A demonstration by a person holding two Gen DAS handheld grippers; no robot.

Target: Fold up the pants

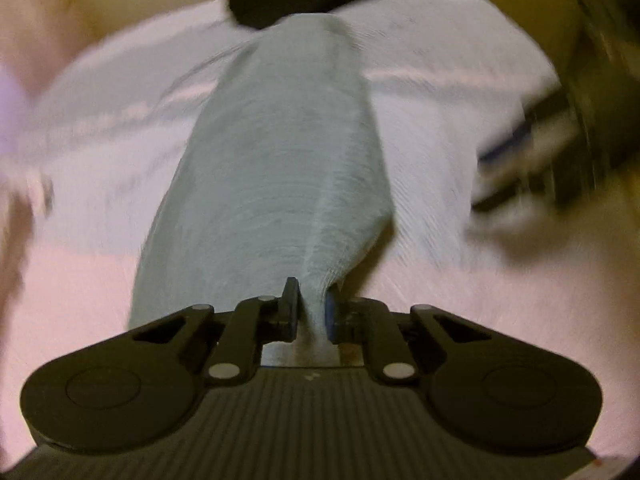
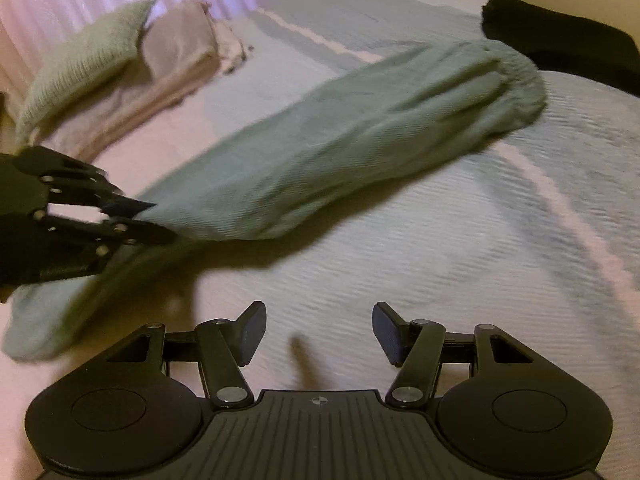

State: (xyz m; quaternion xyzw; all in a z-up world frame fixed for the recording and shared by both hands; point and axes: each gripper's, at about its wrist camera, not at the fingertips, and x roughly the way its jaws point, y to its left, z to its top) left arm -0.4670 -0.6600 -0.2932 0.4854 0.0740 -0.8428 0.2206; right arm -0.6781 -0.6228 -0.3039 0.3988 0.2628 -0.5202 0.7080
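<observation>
Pale green pants (image 1: pixel 280 160) stretch away from me across the bed, their far end by a black cloth. My left gripper (image 1: pixel 312 312) is shut on a pinched fold of their near end, and the fabric rises lifted between the pads. In the right wrist view the pants (image 2: pixel 340 140) run from the gathered waistband at upper right down to the left gripper (image 2: pixel 136 216), with a loose end (image 2: pixel 48 320) drooping below it. My right gripper (image 2: pixel 318 332) stands open over bare bedspread, nothing between its fingers, apart from the pants.
A ribbed pale bedspread (image 2: pixel 440 260) covers the bed. A black garment (image 2: pixel 560 44) lies at the far right corner. A green cushion (image 2: pixel 80 64) and a beige folded cloth (image 2: pixel 180 52) sit at the far left before a curtain.
</observation>
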